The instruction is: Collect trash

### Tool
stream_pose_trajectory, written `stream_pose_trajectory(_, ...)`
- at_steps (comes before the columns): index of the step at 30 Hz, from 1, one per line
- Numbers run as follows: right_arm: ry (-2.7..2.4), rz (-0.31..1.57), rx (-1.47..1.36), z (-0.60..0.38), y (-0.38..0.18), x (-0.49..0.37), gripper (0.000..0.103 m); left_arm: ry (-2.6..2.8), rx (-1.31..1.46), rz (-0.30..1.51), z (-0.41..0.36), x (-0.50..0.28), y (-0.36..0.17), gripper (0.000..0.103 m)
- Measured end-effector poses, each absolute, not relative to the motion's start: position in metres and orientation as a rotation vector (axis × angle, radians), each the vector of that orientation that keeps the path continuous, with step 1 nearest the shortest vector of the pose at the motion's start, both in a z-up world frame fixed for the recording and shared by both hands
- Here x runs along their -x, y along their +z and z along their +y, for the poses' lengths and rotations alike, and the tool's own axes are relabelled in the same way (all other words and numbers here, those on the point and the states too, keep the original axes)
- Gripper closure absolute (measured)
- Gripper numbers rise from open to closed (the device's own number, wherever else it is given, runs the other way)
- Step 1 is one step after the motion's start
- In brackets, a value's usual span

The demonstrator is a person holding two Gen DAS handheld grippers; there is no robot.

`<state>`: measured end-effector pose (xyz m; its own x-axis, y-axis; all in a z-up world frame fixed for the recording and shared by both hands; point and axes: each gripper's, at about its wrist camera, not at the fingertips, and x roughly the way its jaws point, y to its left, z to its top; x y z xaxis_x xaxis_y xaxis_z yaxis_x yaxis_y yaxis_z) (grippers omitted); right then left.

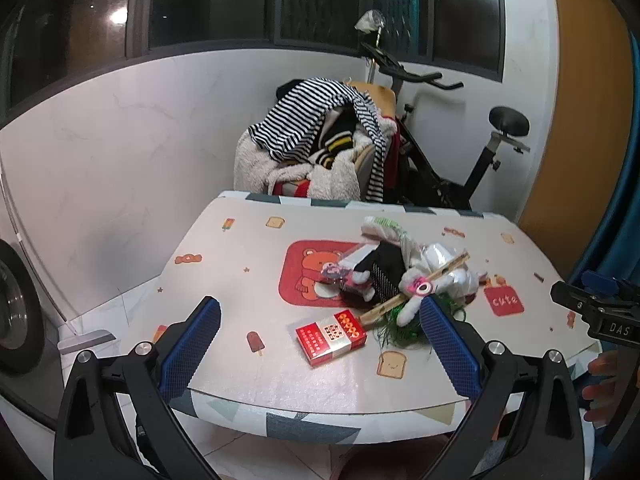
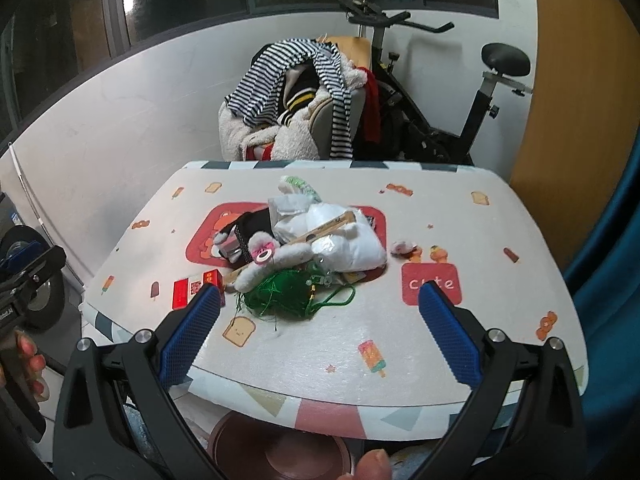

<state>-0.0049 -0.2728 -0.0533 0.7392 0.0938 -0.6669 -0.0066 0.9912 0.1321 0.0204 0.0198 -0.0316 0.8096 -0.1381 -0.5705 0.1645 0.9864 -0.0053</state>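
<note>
A heap of trash (image 1: 400, 268) lies on the patterned table (image 1: 240, 280): white plastic bags (image 2: 348, 244), a wooden stick (image 2: 324, 228), green string (image 2: 284, 292), a grey plush toy (image 2: 276, 256) and black netting. A red cigarette pack (image 1: 331, 337) lies at the heap's near left; it also shows in the right wrist view (image 2: 196, 286). My left gripper (image 1: 320, 328) is open and empty above the near table edge, the pack between its fingers. My right gripper (image 2: 320, 312) is open and empty, in front of the green string.
A chair piled with striped and fleece clothes (image 1: 320, 136) stands behind the table, with an exercise bike (image 1: 460, 152) to its right. A brown round bin (image 2: 280, 452) sits under the near table edge. A blue curtain (image 2: 612, 240) hangs at the right.
</note>
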Motion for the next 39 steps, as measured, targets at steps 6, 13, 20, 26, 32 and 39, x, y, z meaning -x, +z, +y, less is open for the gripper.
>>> stream_pose_trajectory(6, 0.087, 0.776, -0.13, -0.261, -0.072, -0.017, 0.006, -0.142, -0.053, 0.603, 0.024, -0.034, -0.043, 0.005)
stream_pose_trajectory(13, 0.14, 0.837, -0.134, -0.235, -0.103, -0.067, 0.006, -0.094, -0.064, 0.592, 0.035, -0.052, -0.055, 0.006)
stream_pose_trajectory(20, 0.16, 0.965, -0.17, -0.209, -0.153, -0.128, 0.006, -0.078, -0.046, 0.62, 0.052, -0.066, -0.069, 0.006)
stream_pose_trajectory(26, 0.102, 1.027, -0.145, -0.199, -0.18, -0.158, 0.016, -0.088, -0.024, 0.678, 0.058, -0.075, -0.084, 0.005)
stream_pose_trajectory(32, 0.114, 1.066, -0.218, -0.206, -0.19, -0.165, 0.044, -0.101, 0.047, 0.727, 0.063, -0.081, -0.094, 0.006)
stream_pose_trajectory(39, 0.177, 0.941, -0.297, -0.217, -0.155, -0.14, 0.08, -0.123, 0.121, 0.749, 0.068, -0.083, -0.101, 0.006)
